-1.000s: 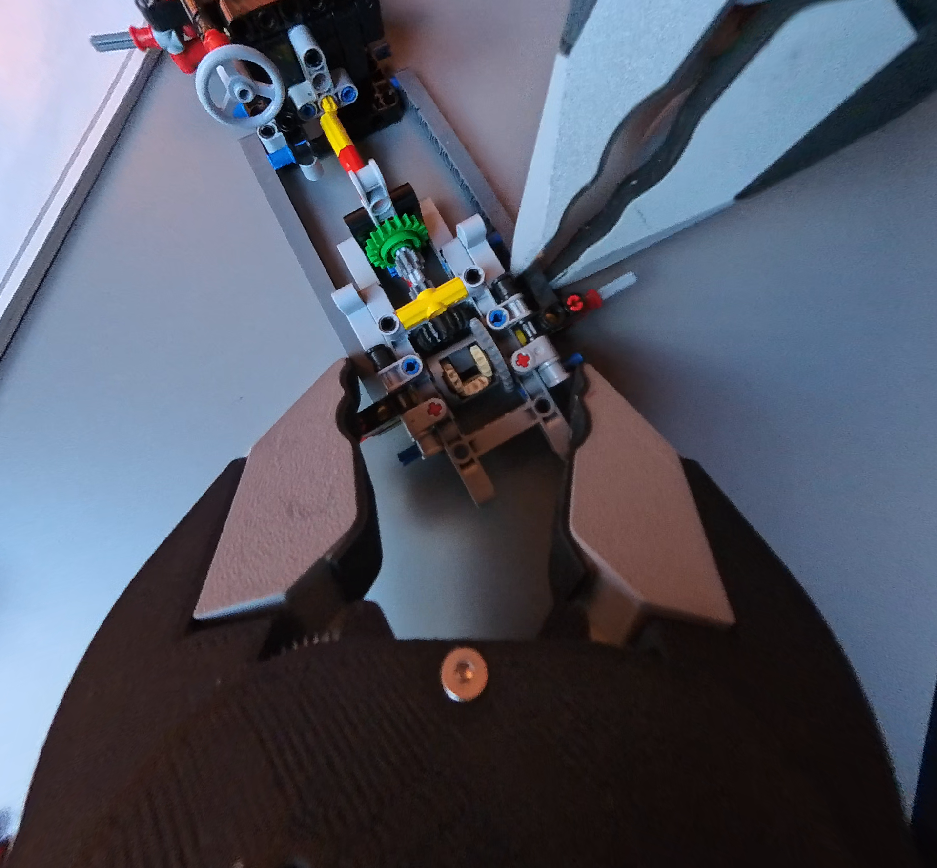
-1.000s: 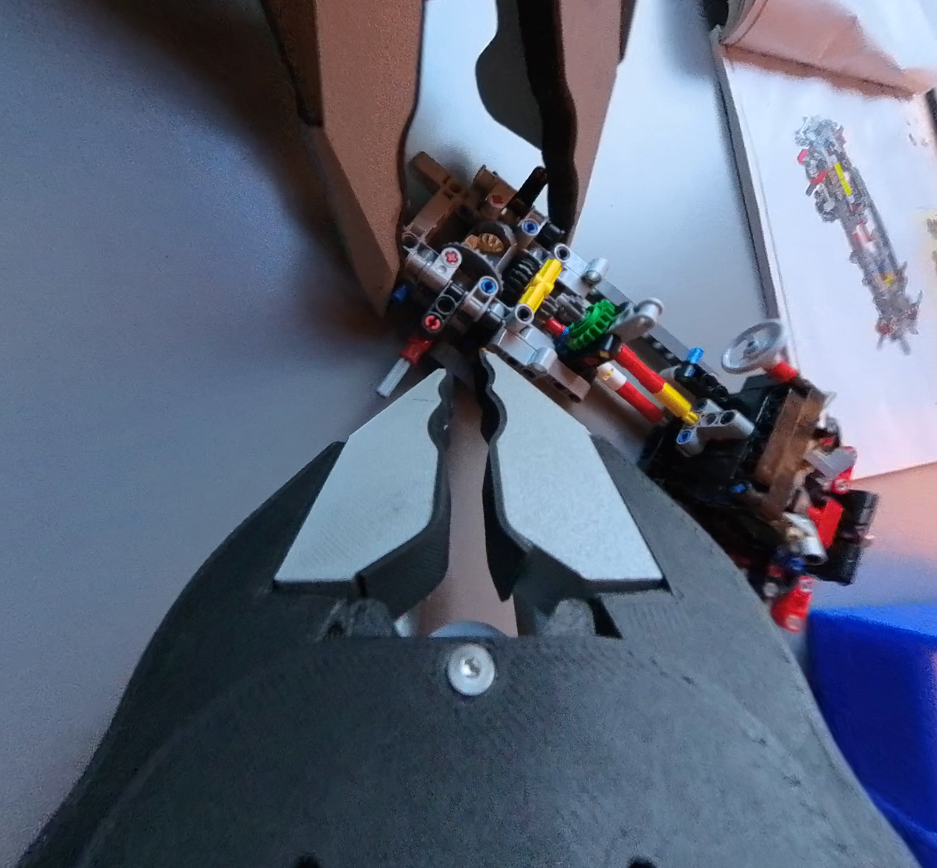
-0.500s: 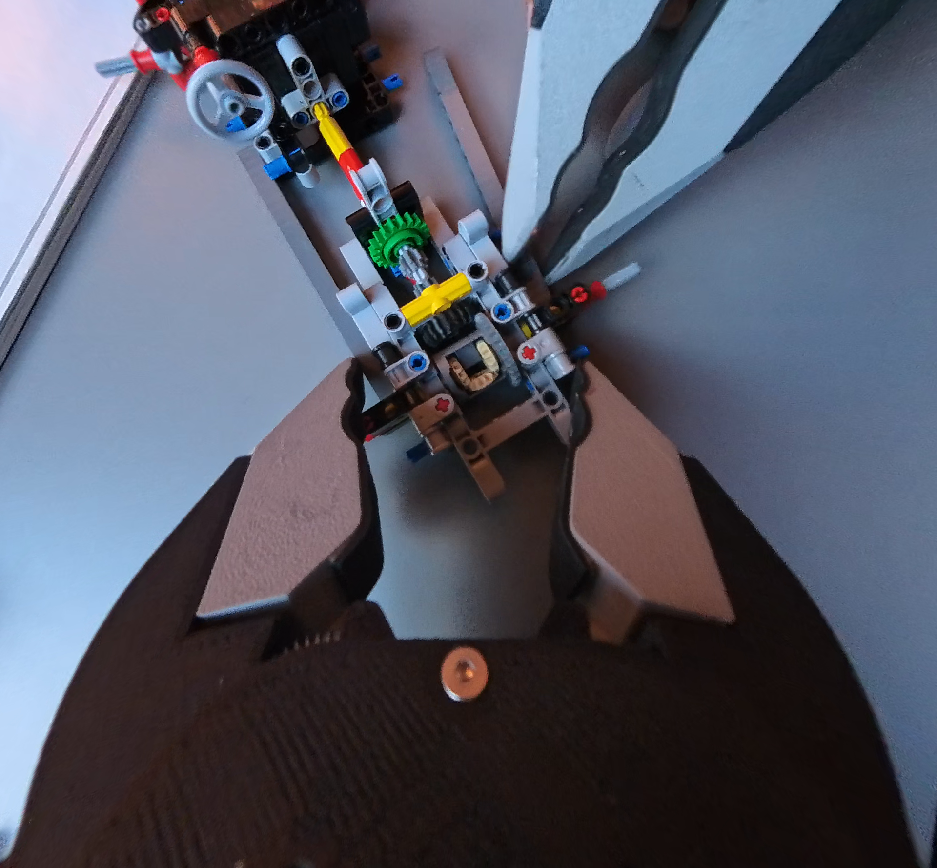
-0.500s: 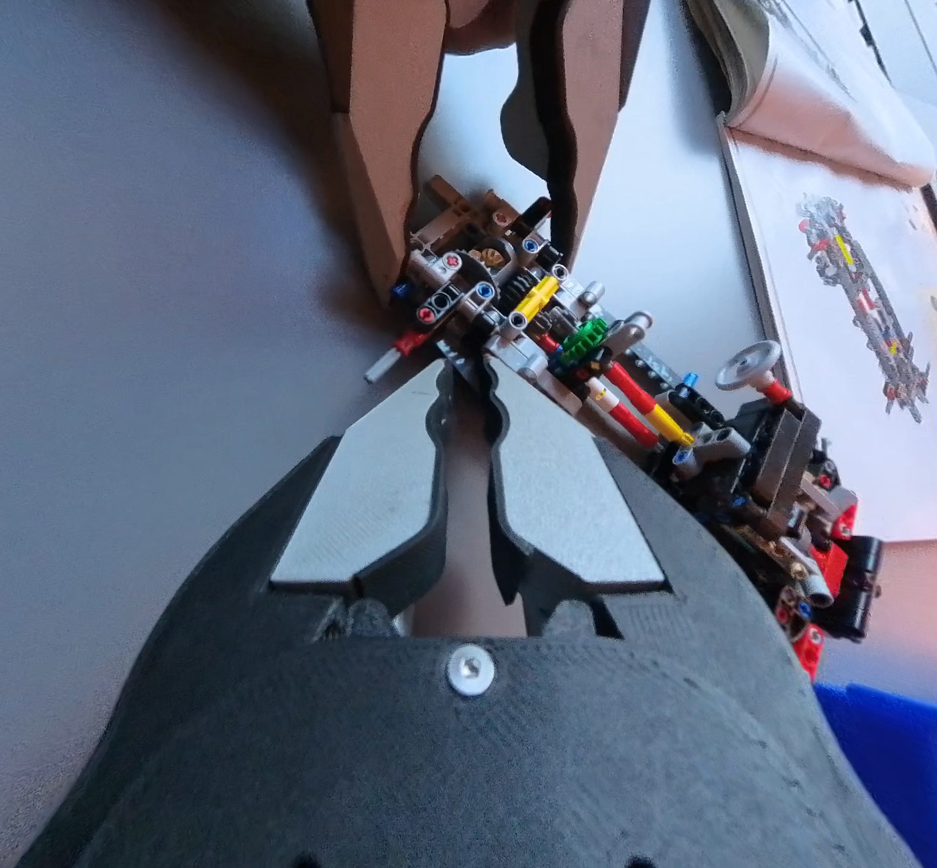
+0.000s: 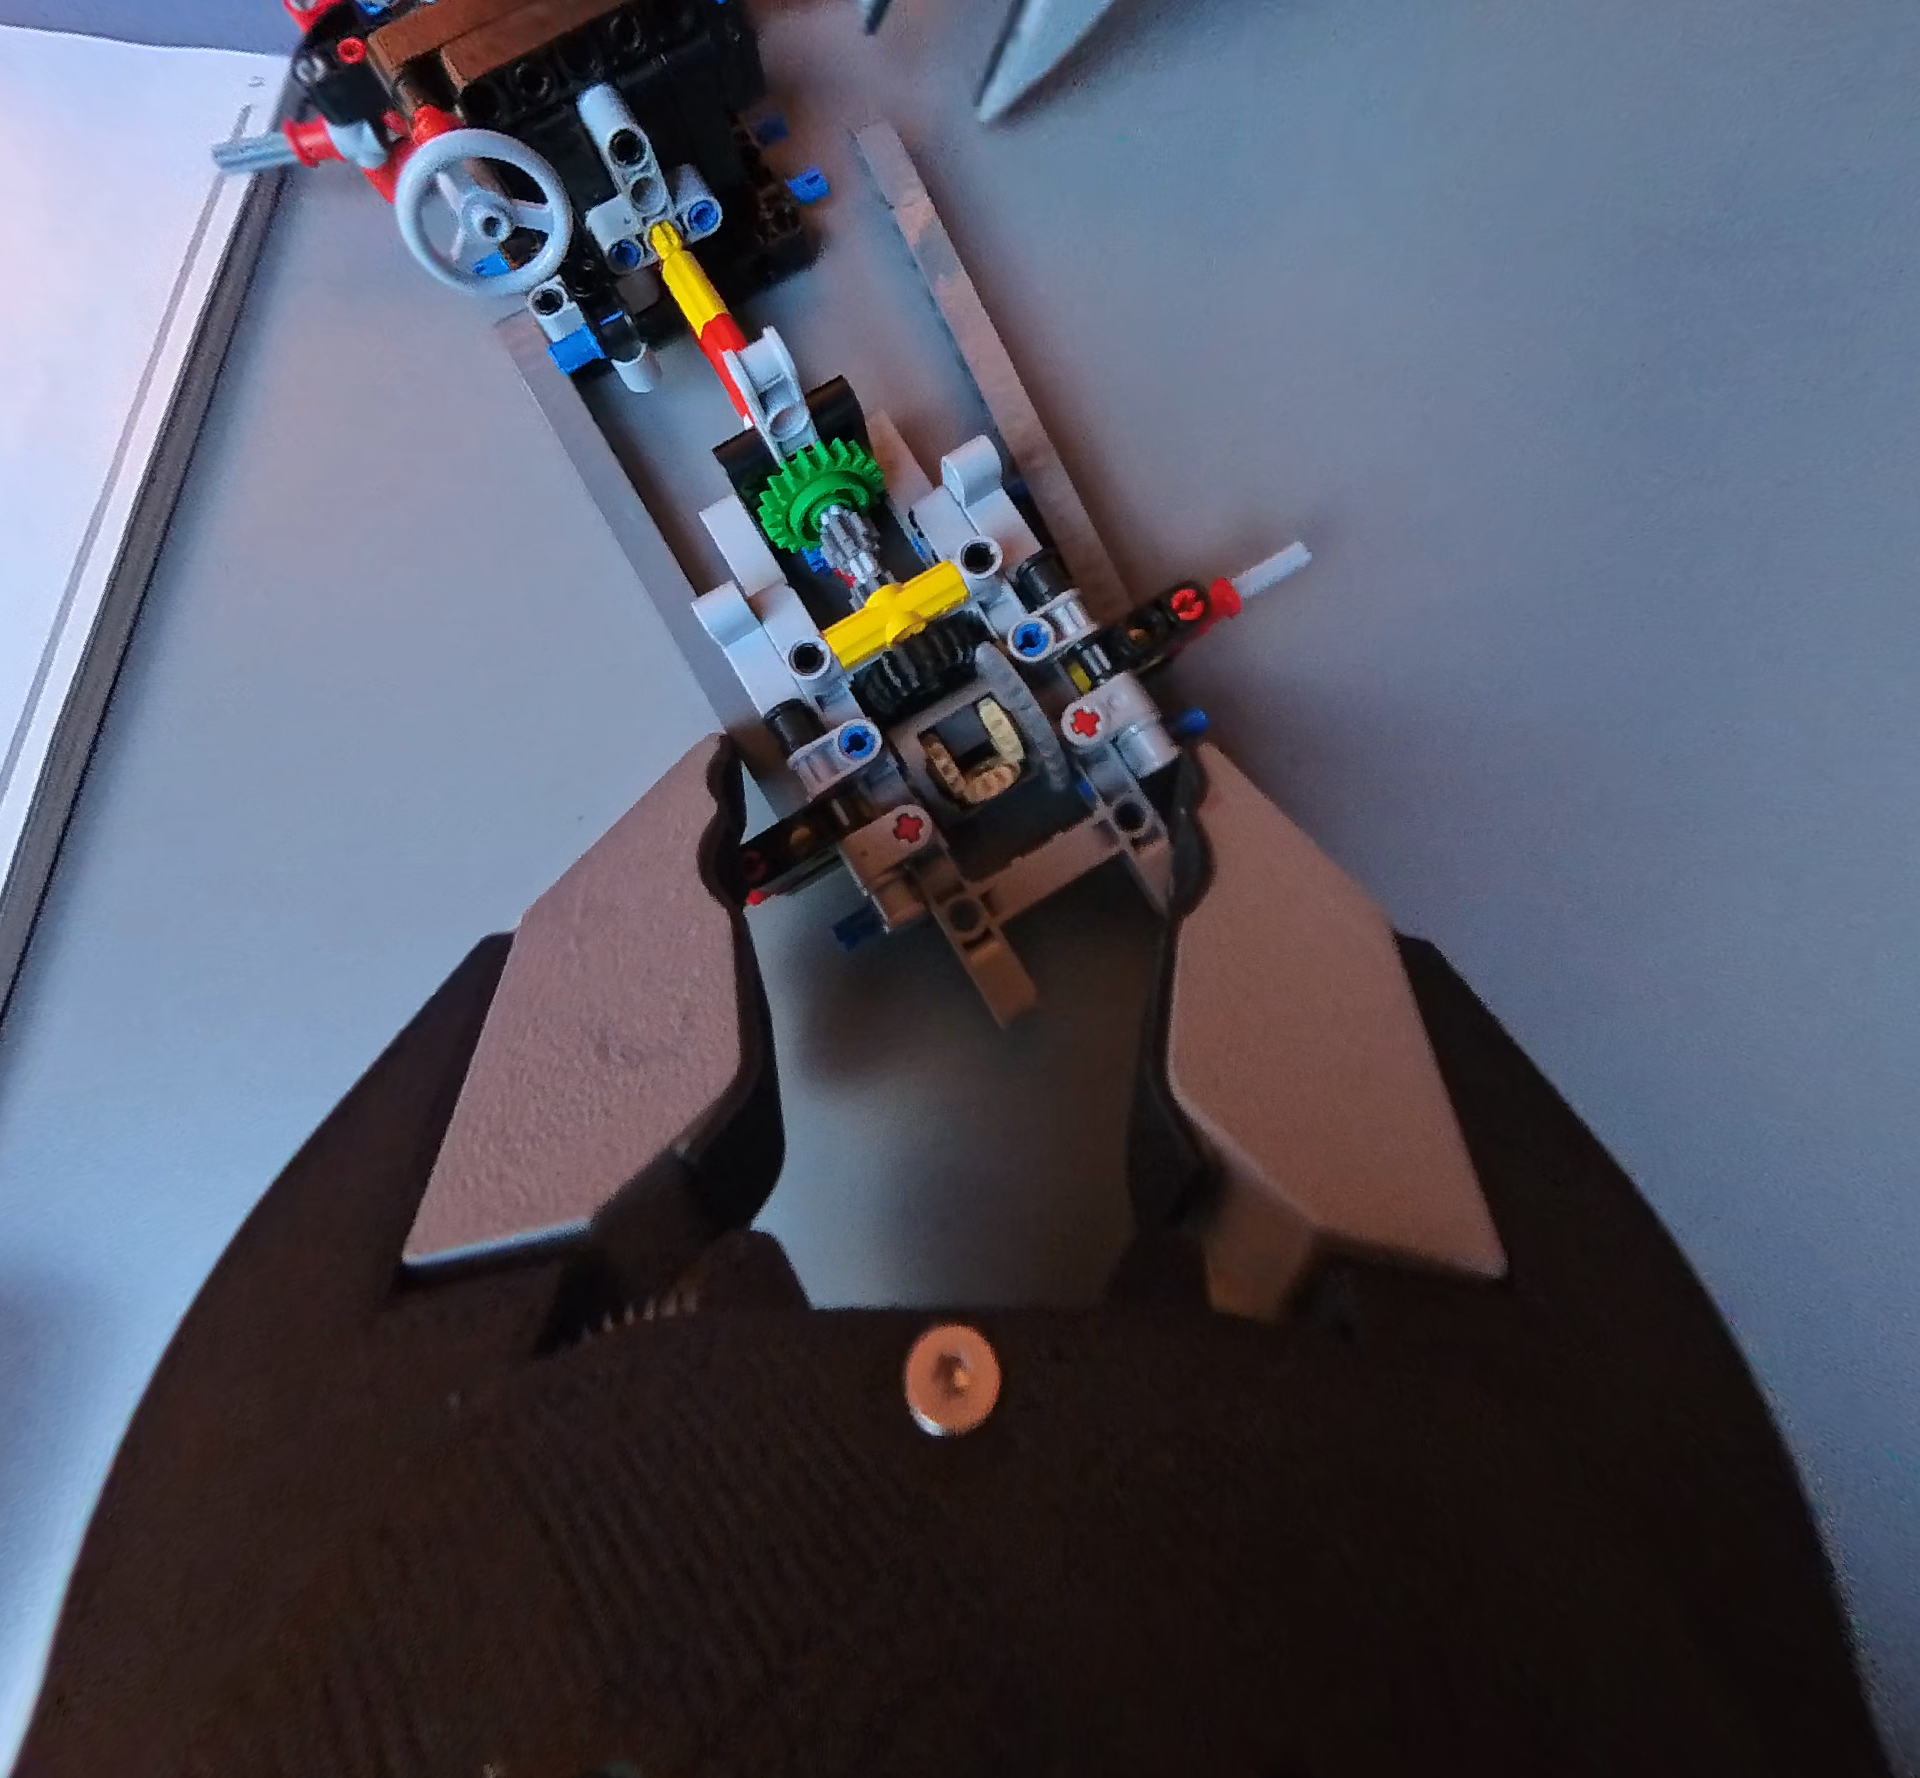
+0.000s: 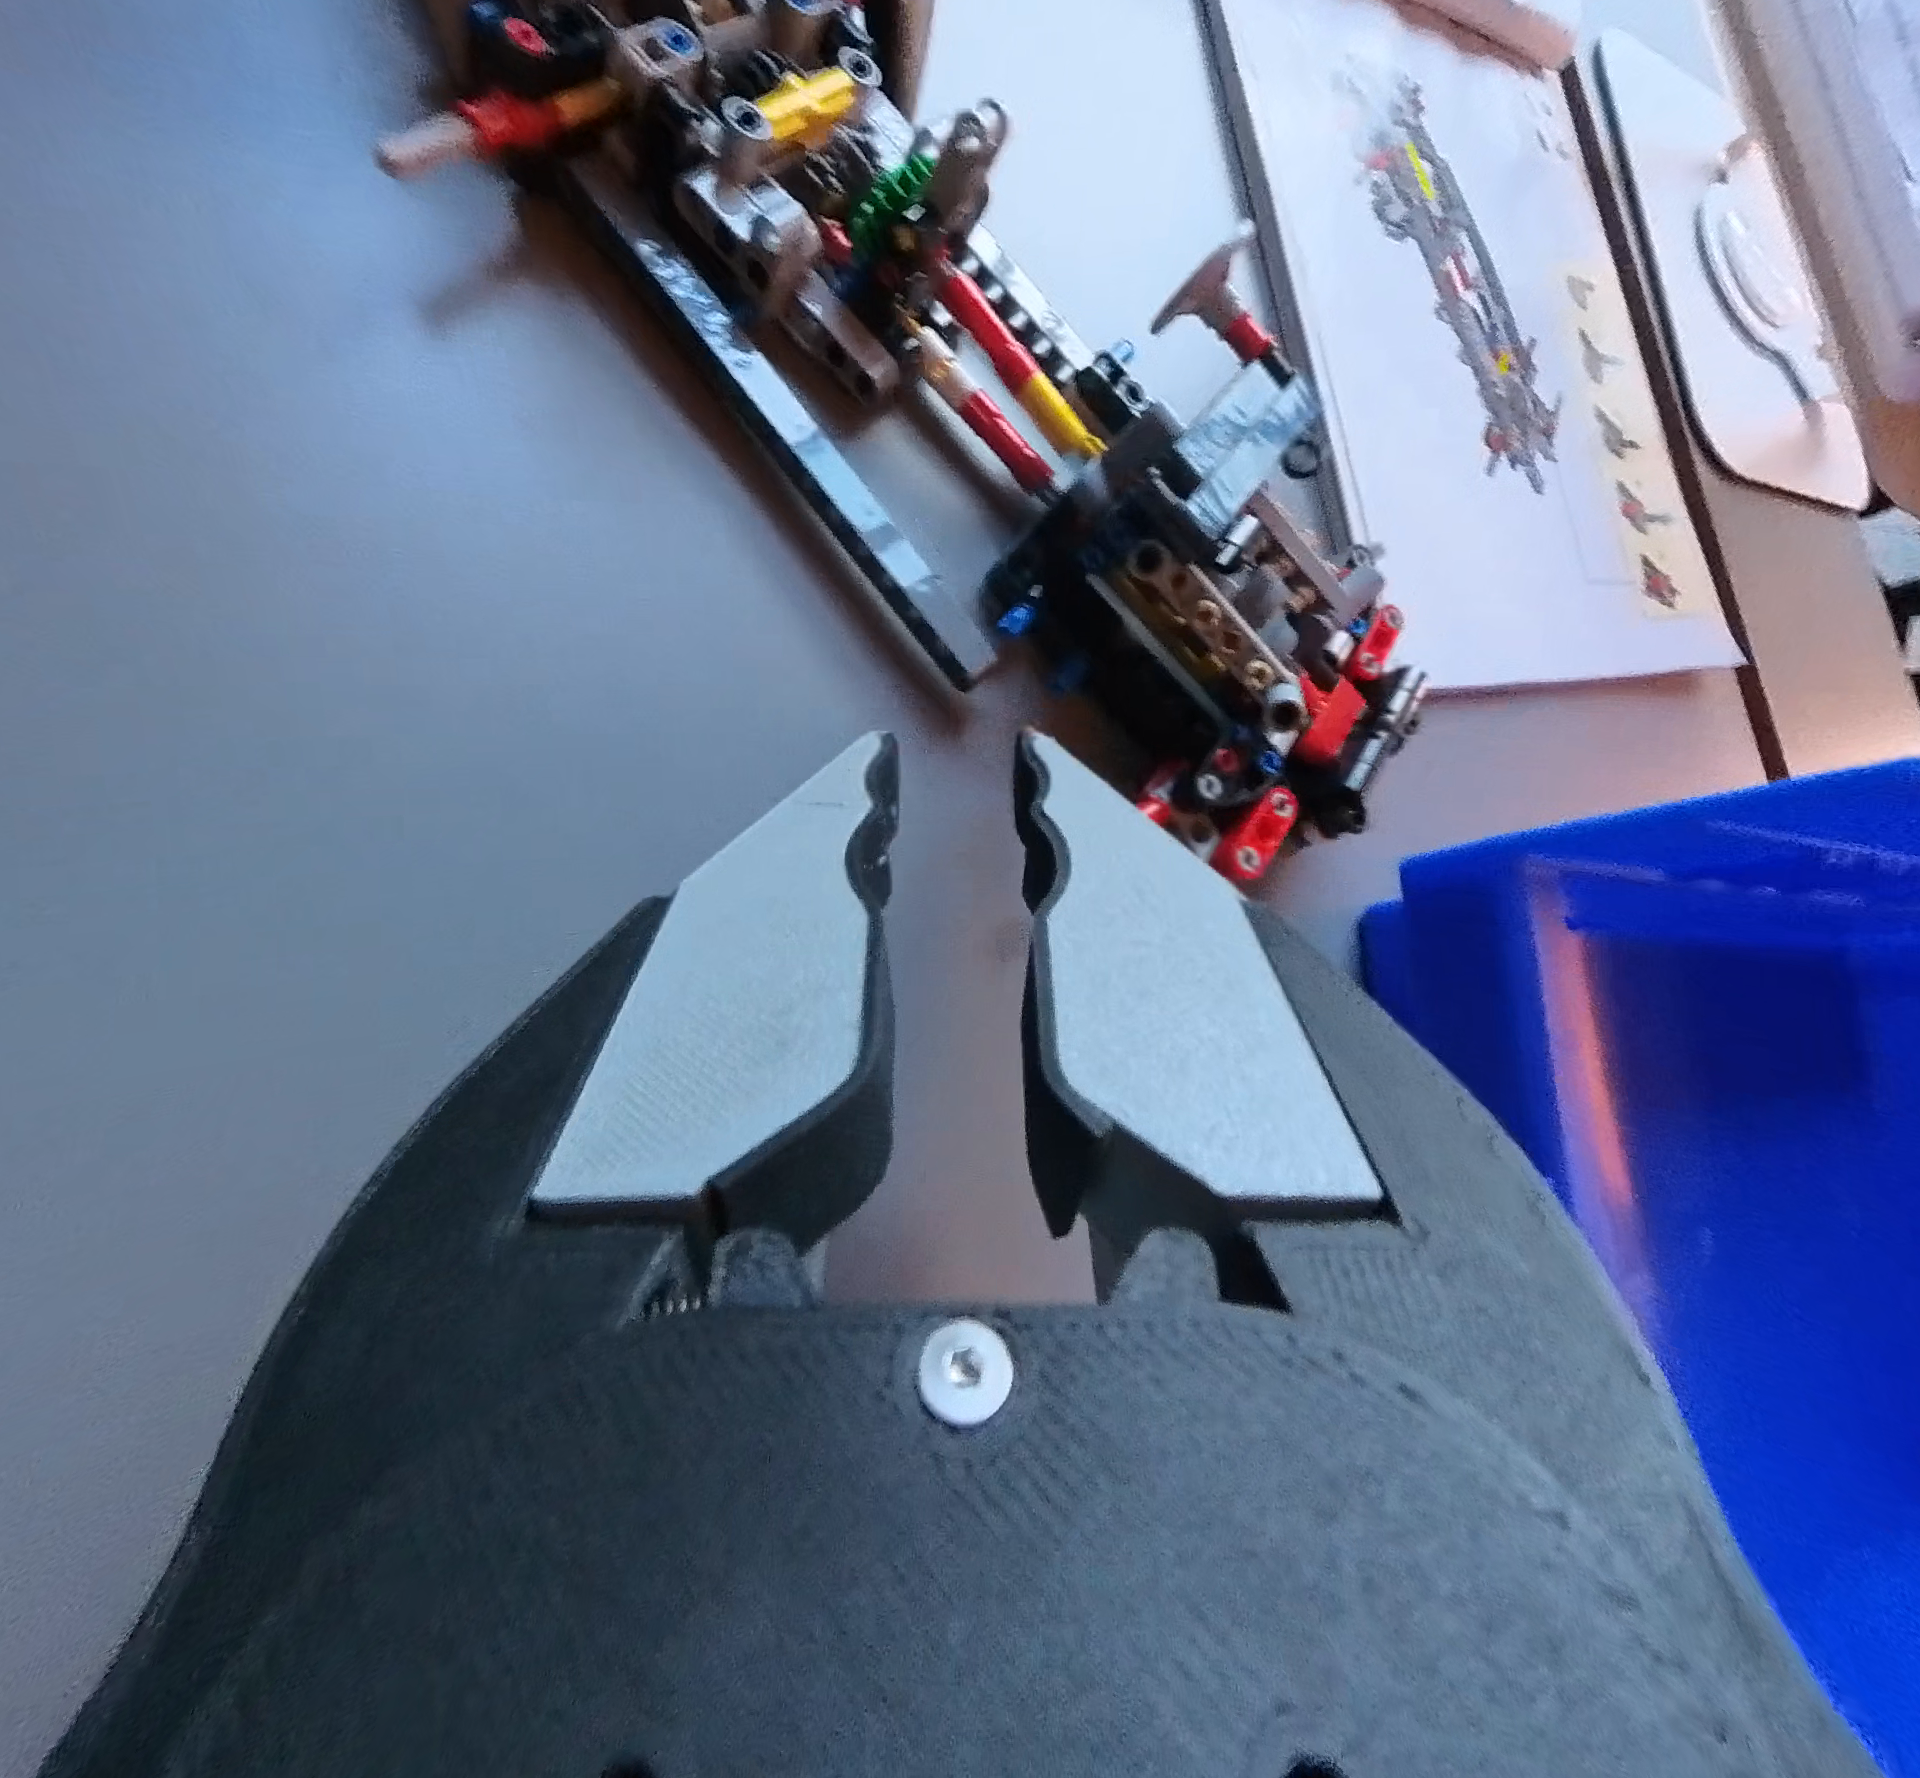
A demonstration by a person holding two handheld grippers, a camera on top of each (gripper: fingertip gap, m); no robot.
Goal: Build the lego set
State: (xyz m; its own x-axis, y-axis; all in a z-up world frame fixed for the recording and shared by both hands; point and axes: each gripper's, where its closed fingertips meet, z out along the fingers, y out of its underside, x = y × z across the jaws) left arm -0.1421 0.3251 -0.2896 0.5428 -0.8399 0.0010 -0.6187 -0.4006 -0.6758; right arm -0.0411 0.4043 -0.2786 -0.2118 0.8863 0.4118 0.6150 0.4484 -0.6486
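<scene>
Left wrist view, nearest first: left gripper, spread wide and clasping the rear end of a brick-built chassis. One fingertip against a black beam on one side, the other against the grey frame on the opposite side. Between the tips, a tan gear cluster inside a grey housing. Just past that, a yellow cross-piece, then a green gear on the centre shaft. Off to the side, a grey axle stub with a red bush, poking outward over the table. Farther along, two long grey rails, a red-and-yellow shaft, a grey steering wheel, and a black, brown and red block at the front end. Beside that end, the edge of an open booklet. At the top, the pale tips of the other tool, clear of the model.

Right wrist view, nearest first: right gripper, released, slightly parted, with only bare table between the pads. Hovering just short of the chassis's front corner, touching nothing. Close by at one side, a blue bin. Beyond, the whole chassis lying flat on the grey table, running away diagonally, the booklet along its far side. Farthest off, the brown fingers of the left gripper on either side of the rear end.
</scene>
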